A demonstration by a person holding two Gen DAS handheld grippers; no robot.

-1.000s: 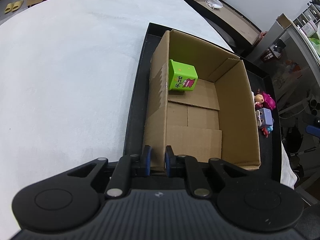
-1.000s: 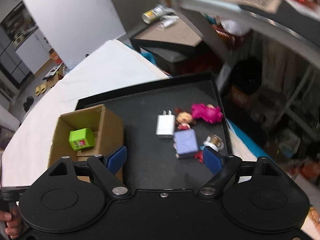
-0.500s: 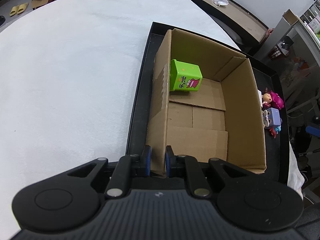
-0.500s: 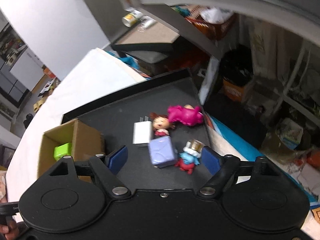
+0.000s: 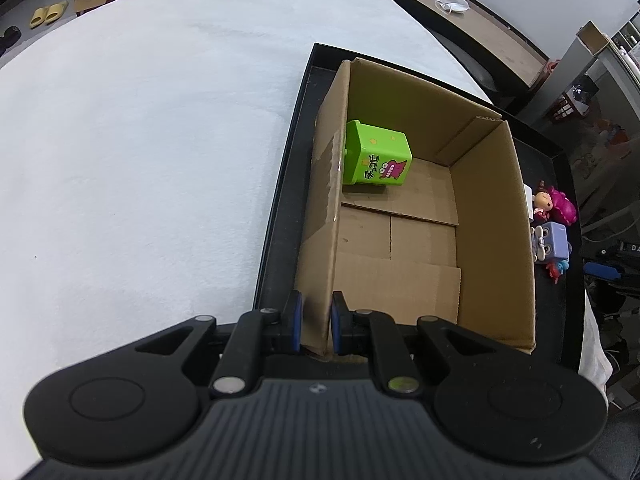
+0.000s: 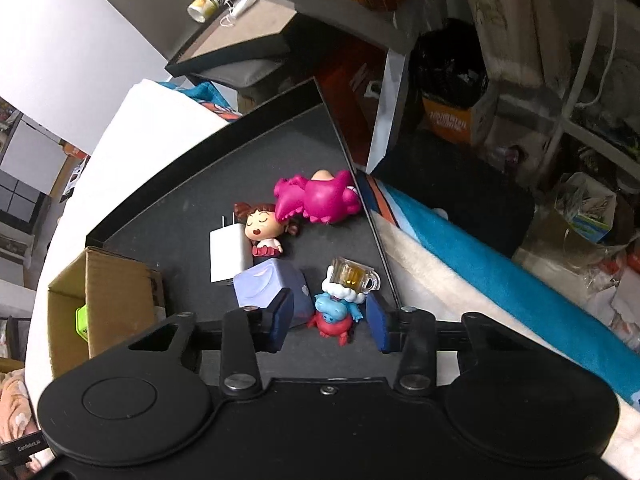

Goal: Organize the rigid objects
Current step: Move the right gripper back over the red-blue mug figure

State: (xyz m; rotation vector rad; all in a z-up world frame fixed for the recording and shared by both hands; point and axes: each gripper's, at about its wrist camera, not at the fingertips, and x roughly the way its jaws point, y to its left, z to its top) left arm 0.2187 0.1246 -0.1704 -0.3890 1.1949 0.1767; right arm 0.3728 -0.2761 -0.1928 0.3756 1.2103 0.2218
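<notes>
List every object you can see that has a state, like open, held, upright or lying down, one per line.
cardboard box: open-topped, its near wall clamped by the left gripper.
green toy cube: inside the box, at its far end.
right gripper: jaws just closing, either side of the blue and red figure, pads not yet touching.
pink figure: lying on the black tray.
white charger: lying flat.
purple cube: on the tray.

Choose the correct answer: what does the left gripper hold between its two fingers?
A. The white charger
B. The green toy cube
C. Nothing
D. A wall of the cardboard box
D: in the left wrist view the left gripper is shut on the near wall of the cardboard box, one blue pad on each side, while the green toy cube sits untouched on the box floor.
</notes>
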